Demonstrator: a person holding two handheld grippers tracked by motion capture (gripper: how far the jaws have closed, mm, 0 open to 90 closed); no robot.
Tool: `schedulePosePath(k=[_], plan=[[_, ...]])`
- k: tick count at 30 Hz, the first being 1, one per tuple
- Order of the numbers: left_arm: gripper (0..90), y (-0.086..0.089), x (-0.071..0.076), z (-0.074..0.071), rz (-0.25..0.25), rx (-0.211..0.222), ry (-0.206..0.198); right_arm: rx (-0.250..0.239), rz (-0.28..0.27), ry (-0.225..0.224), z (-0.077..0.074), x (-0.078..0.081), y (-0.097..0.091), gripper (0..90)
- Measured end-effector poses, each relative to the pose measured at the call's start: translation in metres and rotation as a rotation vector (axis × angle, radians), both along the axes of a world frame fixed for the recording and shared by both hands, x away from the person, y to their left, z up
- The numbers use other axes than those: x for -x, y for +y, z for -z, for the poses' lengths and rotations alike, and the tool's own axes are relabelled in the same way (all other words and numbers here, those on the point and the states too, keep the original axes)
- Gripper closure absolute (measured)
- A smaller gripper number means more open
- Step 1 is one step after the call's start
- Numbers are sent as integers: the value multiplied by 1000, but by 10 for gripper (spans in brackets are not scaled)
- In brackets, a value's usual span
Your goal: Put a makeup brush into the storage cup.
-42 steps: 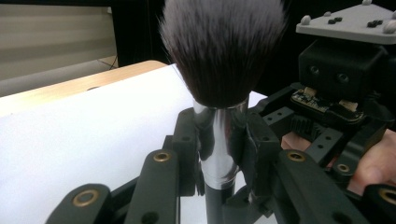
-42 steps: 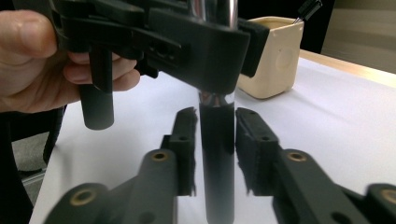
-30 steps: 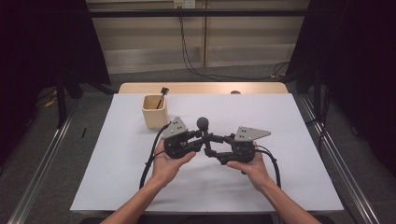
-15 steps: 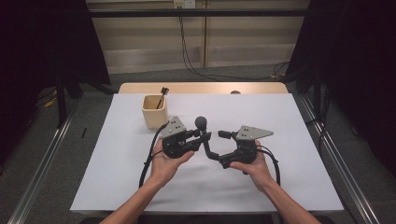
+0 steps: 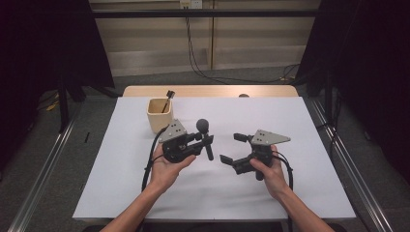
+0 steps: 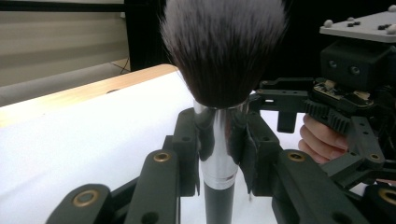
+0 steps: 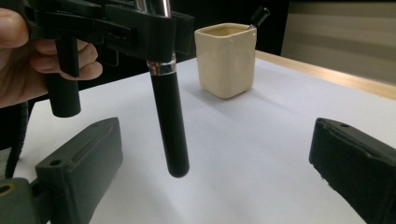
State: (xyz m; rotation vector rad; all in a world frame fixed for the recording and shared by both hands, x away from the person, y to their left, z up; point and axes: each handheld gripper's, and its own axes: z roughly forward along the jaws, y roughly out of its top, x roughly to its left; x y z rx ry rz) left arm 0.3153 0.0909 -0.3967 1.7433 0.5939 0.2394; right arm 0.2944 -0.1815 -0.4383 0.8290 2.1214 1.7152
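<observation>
High view: the left hand-held gripper (image 5: 207, 141) grips a makeup brush (image 5: 205, 137) upright above the white counter (image 5: 300, 121), near a cream cup (image 5: 159, 115); the right hand-held gripper (image 5: 233, 148), jaws just opened, stands apart. Left gripper view: jaws clamp the silver ferrule (image 6: 215, 140); right gripper view: the black handle (image 7: 170, 126) hangs between spread jaws, untouched

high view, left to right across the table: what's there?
Cream square ceramic cup → left gripper clamping the black-handled makeup brush → right gripper, jaws just opened and empty.
</observation>
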Motion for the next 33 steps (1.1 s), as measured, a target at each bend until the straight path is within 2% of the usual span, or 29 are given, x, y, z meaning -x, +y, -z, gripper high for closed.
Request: schedulePosePath(k=[4, 10, 23, 33], plan=[[704, 5, -1, -1, -9, -5, -2, -2, 37, -26, 2, 4, -2, 23], [704, 14, -2, -3, -24, -1, 0, 6, 74, -42, 4, 10, -9, 22], [704, 33, -6, -8, -61, -8, -7, 41, 167, -41, 8, 22, -32, 13], [704, 49, -9, -12, -86, 4, -1, 31, 230, -41, 8, 33, -51, 9]])
